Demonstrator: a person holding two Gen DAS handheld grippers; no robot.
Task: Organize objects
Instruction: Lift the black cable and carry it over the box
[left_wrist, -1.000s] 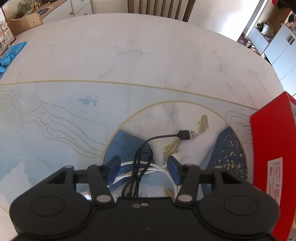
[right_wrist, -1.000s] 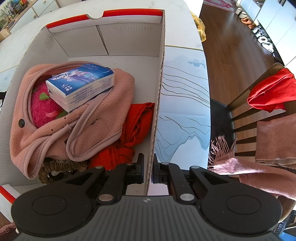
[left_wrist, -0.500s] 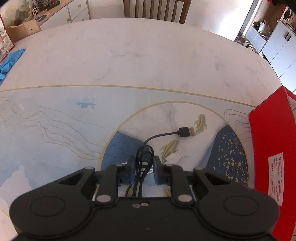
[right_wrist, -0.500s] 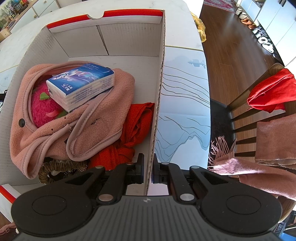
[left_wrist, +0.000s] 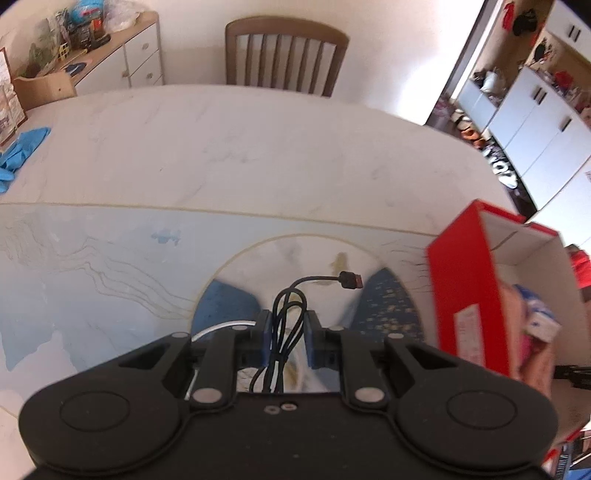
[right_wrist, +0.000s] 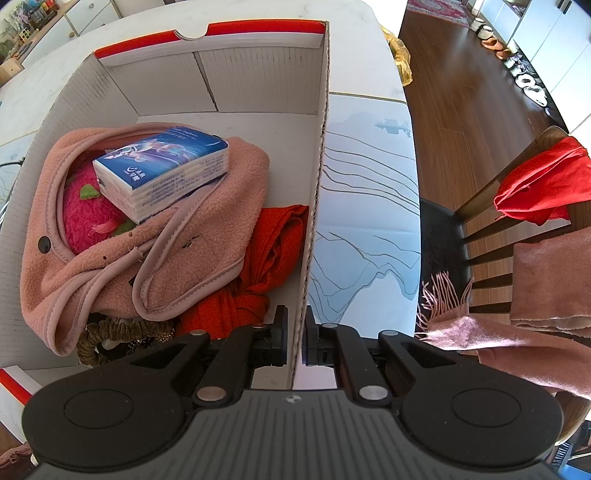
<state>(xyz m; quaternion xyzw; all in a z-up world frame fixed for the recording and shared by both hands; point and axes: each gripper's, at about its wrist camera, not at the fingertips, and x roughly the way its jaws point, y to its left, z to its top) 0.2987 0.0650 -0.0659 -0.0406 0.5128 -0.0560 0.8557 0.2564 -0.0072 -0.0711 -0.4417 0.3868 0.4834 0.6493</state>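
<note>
My left gripper (left_wrist: 287, 338) is shut on a bundle of black USB cable (left_wrist: 291, 306) and white cable (left_wrist: 218, 326), held above the table mat; the USB plug (left_wrist: 351, 279) sticks out ahead. The red and white cardboard box (left_wrist: 469, 280) stands to the right. My right gripper (right_wrist: 294, 338) is shut on the box's right wall (right_wrist: 316, 206). Inside the box lie a pink fleece garment (right_wrist: 207, 236), a blue tissue pack (right_wrist: 162, 166), a pink plush toy (right_wrist: 86, 218), red cloth (right_wrist: 266, 258) and a brown scrunchie (right_wrist: 107, 332).
A blue patterned mat (left_wrist: 92, 266) covers the near part of the white marble table (left_wrist: 240, 147). Blue gloves (left_wrist: 18, 151) lie at the far left. A wooden chair (left_wrist: 286, 55) stands behind the table. Another chair (right_wrist: 517, 229) with red and pink cloths stands right of the box.
My left gripper closed on the cable bundle, then lifted it off the mat and swung right, so the box comes into view. My right gripper has not moved.
</note>
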